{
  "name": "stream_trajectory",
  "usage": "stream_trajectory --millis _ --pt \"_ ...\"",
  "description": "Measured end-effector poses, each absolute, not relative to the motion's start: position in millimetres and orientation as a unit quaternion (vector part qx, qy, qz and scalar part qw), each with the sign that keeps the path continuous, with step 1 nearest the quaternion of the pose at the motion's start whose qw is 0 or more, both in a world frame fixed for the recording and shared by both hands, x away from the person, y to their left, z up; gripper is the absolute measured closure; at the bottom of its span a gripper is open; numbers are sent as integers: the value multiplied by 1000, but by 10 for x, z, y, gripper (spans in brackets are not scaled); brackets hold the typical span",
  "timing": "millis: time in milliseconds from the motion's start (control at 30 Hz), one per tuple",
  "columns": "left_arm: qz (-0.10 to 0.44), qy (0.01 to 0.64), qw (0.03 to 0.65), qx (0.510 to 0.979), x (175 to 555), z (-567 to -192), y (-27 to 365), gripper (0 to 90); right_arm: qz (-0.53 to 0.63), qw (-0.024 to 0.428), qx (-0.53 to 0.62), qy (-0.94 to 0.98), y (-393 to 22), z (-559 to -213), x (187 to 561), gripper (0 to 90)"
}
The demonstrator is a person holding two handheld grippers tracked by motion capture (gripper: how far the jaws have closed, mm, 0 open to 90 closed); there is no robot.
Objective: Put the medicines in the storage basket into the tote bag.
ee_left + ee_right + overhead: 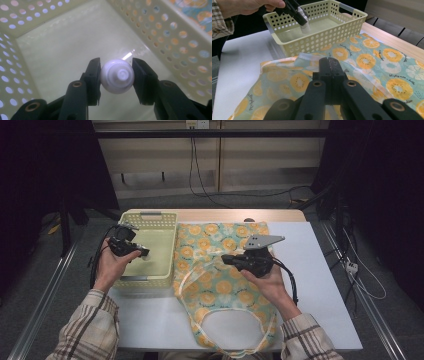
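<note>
Small white bottle [116, 75] clamped between the left gripper [131, 251] pads about halfway open, held inside the yellow basket [165, 220] just above its floor, probably for setting down there or lifting out. Right gripper [329, 65] with jaws pressed fully together, nothing visibly between them, resting on the fruit-print cloth [220, 285] beside the basket, probably to keep the cloth flat and the hand clear of the basket. Bottle upright-ish in the right gripper view, cap toward the left gripper's camera, apart from the basket walls.
</note>
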State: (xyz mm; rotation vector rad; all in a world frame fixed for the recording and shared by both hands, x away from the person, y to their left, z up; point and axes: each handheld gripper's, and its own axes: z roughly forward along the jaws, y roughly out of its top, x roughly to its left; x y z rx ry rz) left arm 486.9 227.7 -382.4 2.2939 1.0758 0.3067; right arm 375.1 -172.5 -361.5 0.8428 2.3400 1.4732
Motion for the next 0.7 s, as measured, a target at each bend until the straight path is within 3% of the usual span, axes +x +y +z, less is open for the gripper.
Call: stream_trajectory --millis 700 --pt "157 363 404 825 4324 -3551 2295 602 506 125 296 800 -1729 -3637 3760 900"
